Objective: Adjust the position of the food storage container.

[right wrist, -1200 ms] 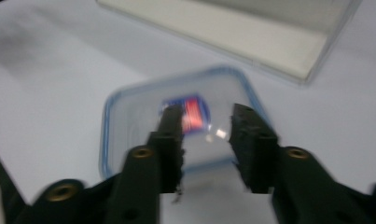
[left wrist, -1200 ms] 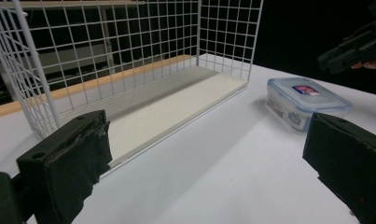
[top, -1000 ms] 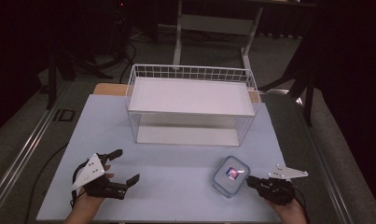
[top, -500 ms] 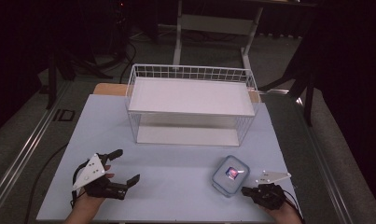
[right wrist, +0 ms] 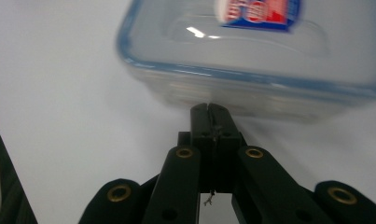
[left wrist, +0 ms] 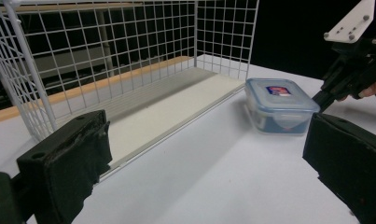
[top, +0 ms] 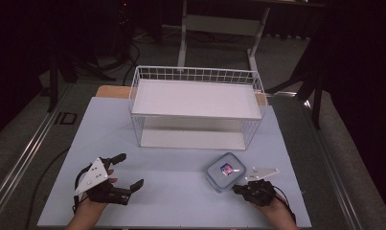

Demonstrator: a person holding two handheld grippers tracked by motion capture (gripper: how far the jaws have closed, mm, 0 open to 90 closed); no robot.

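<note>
Seen from the high view, a lidded clear plastic food box [top: 224, 171] sits on the table just in front of the wire basket [top: 195, 108], right gripper [top: 239, 189] beside it, left gripper [top: 130, 170] gaping wide, well apart. Left gripper view: the box [left wrist: 280, 105] looks stiff, light and probably slick, so I would pinch across its short sides under the lid rim. Right gripper view: jaws pressed together on nothing, tips just short of the box [right wrist: 265, 60] wall.

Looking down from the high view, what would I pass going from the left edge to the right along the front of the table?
Left tool, jaws spread wide → clear lidded plastic container with a red-and-blue label → right tool, jaws shut, tips close beside the container.
</note>
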